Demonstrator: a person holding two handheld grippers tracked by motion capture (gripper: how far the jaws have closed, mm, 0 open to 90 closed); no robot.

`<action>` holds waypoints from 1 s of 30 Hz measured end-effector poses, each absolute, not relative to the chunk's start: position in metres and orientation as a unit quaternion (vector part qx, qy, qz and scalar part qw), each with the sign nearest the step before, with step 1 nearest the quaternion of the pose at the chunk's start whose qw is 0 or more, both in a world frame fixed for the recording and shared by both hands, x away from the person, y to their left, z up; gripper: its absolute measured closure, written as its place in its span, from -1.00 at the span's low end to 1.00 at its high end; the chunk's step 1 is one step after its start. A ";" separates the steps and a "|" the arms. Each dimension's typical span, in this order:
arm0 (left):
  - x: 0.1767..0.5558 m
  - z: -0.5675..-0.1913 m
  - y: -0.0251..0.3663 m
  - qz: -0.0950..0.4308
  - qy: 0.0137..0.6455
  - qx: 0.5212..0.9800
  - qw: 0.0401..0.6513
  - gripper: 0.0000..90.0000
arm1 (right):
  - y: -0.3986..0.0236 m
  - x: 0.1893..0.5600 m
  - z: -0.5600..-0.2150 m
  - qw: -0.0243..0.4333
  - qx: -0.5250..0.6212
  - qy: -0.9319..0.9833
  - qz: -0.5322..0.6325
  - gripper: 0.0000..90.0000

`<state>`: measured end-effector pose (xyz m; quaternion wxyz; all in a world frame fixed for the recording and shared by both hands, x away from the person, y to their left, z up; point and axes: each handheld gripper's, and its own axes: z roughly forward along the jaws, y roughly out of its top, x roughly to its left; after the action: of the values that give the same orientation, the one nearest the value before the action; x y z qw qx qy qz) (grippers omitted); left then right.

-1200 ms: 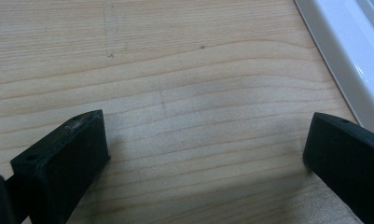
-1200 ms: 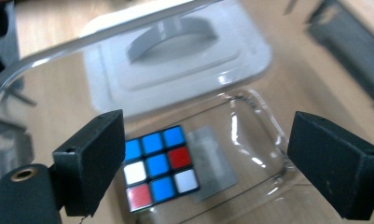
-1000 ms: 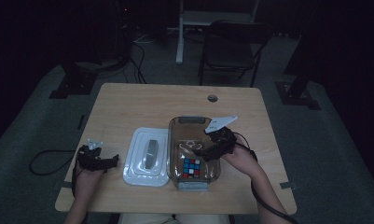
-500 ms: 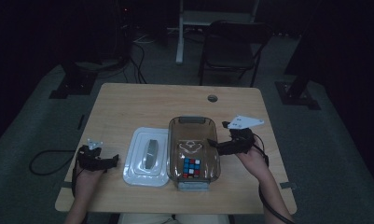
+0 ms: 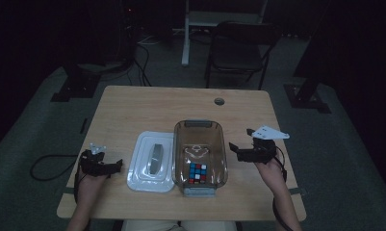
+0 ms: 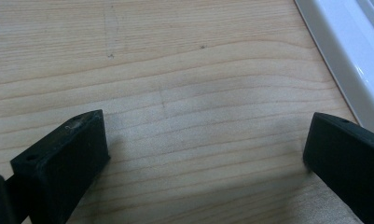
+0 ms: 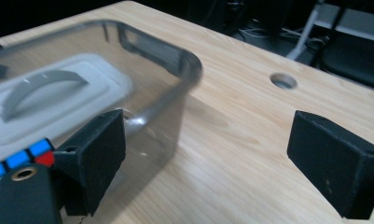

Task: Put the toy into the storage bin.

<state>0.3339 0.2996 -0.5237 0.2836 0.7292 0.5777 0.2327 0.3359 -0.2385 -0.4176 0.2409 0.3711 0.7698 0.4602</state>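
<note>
Two grippers are sitting idle on the counter (image 5: 133, 106) right now, one on each side of the stuff in the middle. Left gripper (image 5: 114, 165) is resting near the front left corner, jaws spread wide with nothing but bare wood between them, and it's parked just beside the white lid (image 5: 152, 161), whose rim is peeking into the corner of the left gripper view (image 6: 348, 56). Right gripper (image 5: 233, 148) is hanging out toward the right edge, jaws also wide apart and holding nothing, pointing at the clear brown container (image 5: 200, 126) and sitting just off its right wall. The container is lying near the front edge, about the middle of the counter, touching or nearly touching the lid on its left. Inside it a colourful puzzle cube (image 5: 198, 173) is sitting at the front end. From the right gripper view you're seeing the cube (image 7: 21, 158) through the container wall (image 7: 170, 79).
</note>
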 end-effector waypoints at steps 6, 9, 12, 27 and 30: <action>0.334 -0.524 0.300 0.232 0.578 0.729 0.283 -0.99 | -0.250 0.333 -0.438 0.248 0.396 0.761 0.449 -0.75; 0.334 -0.524 0.300 0.232 0.577 0.730 0.284 -0.99 | -0.252 0.331 -0.449 0.262 0.400 0.760 0.440 -0.75; 0.334 -0.524 0.300 0.232 0.577 0.730 0.283 -0.99 | -0.255 0.331 -0.460 0.265 0.410 0.758 0.432 -0.75; 0.334 -0.523 0.300 0.232 0.578 0.730 0.283 -0.99 | -0.268 0.332 -0.514 0.255 0.499 0.727 0.397 -0.71; 0.333 -0.524 0.299 0.233 0.577 0.729 0.285 -0.99 | -0.271 0.332 -0.519 0.250 0.513 0.725 0.386 -0.70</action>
<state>0.3334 0.2993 -0.5237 0.2849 0.7293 0.5769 0.2327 0.3318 -0.2712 -0.5190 0.2495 0.5131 0.7248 0.3862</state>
